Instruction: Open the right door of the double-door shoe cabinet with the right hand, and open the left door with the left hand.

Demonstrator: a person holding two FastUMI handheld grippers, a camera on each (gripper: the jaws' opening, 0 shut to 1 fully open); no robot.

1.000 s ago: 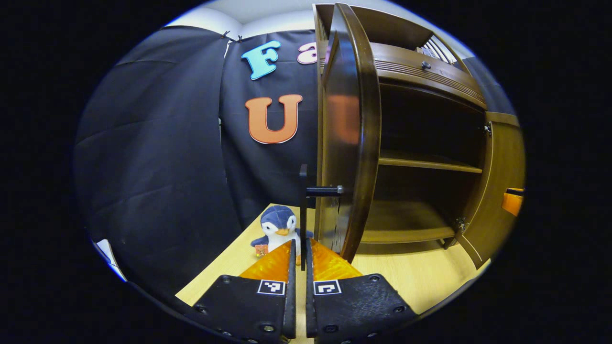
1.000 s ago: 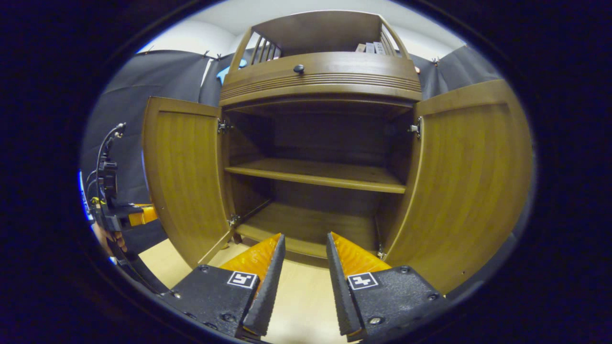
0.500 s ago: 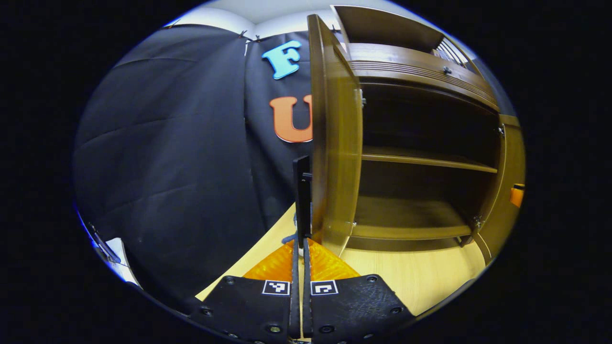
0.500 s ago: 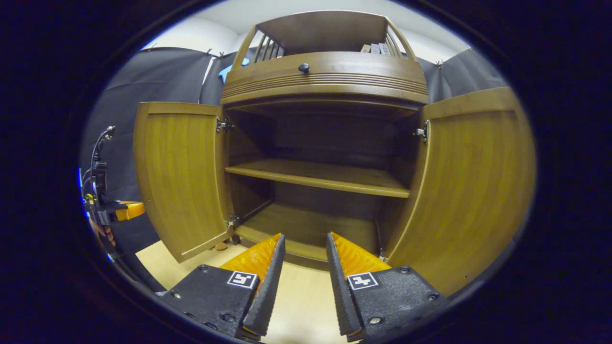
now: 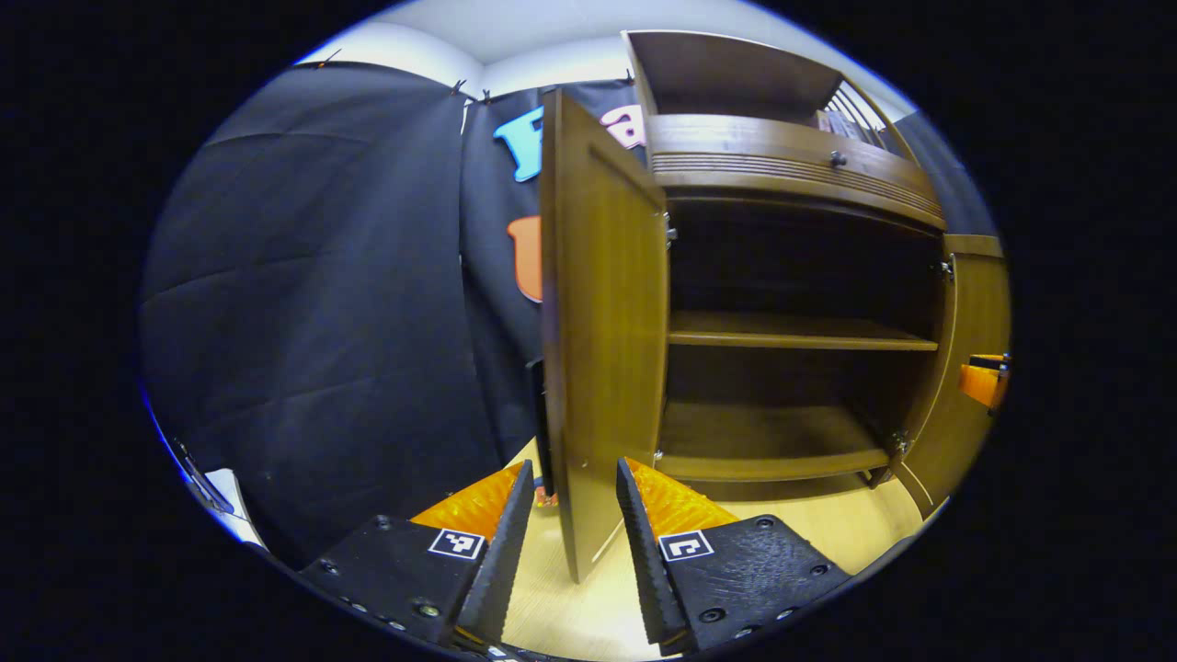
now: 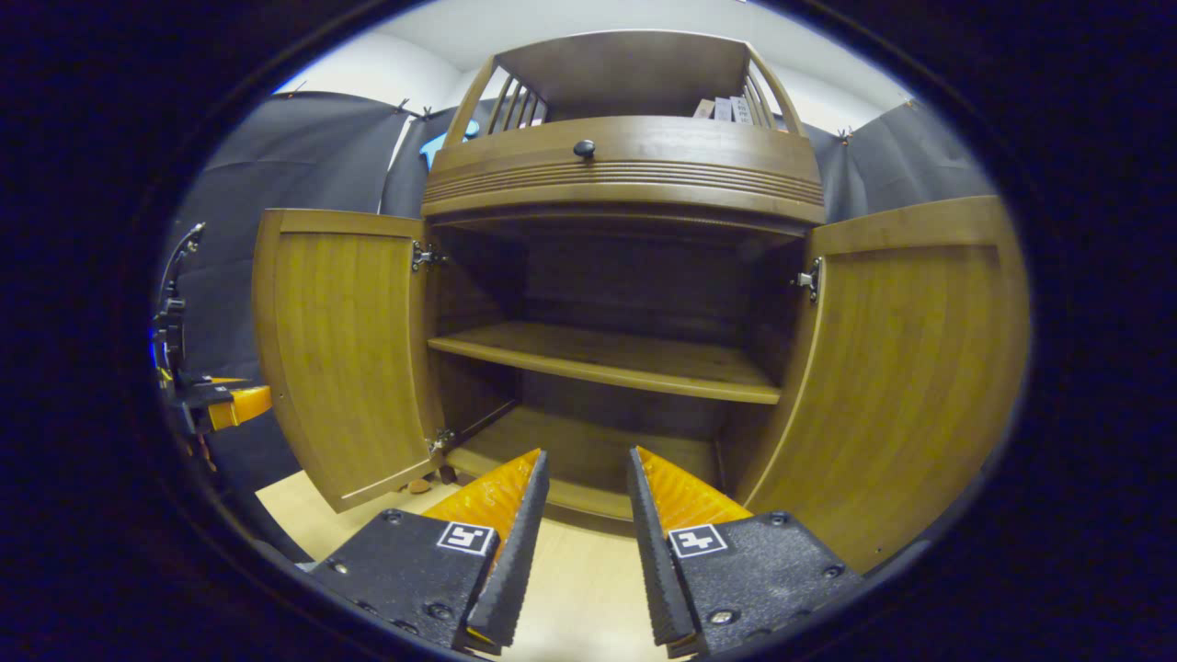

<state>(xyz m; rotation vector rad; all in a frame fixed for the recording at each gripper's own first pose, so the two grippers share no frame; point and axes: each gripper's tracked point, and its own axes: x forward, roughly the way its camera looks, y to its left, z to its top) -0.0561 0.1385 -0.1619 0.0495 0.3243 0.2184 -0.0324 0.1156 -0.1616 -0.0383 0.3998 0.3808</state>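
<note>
Left gripper view
Left gripper (image 5: pixel 570 515): fingers parted wide, holding nothing; the free edge of the left door stands between them, with a gap on each side.
Left door (image 5: pixel 602 340): swung out and seen nearly edge-on, inner face toward the cabinet opening; its dark handle (image 5: pixel 538 414) shows behind the edge.
Cabinet (image 5: pixel 791 170): interior exposed, one shelf (image 5: pixel 800 331) across the middle, a drawer with a small knob (image 5: pixel 838 159) above.
Right door (image 5: pixel 965 359): open, at the far right of the opening.
Right gripper (image 5: pixel 982 382): a small part at the right rim; spread cannot be told from here.
Floor (image 5: pixel 809 533): pale wood beneath the cabinet.

Right gripper view
Right gripper (image 6: pixel 584 501): fingers spread wide and empty, aimed at the lower compartment, touching neither door.
Cabinet (image 6: pixel 625 170): seen head-on, both compartments bare, shelf (image 6: pixel 607 359) between them.
Left door (image 6: pixel 340 354): open, inner face to the camera.
Right door (image 6: pixel 910 368): open, likewise.
Left gripper (image 6: pixel 225 405): at the left rim, just beside the left door's outer edge.
</note>
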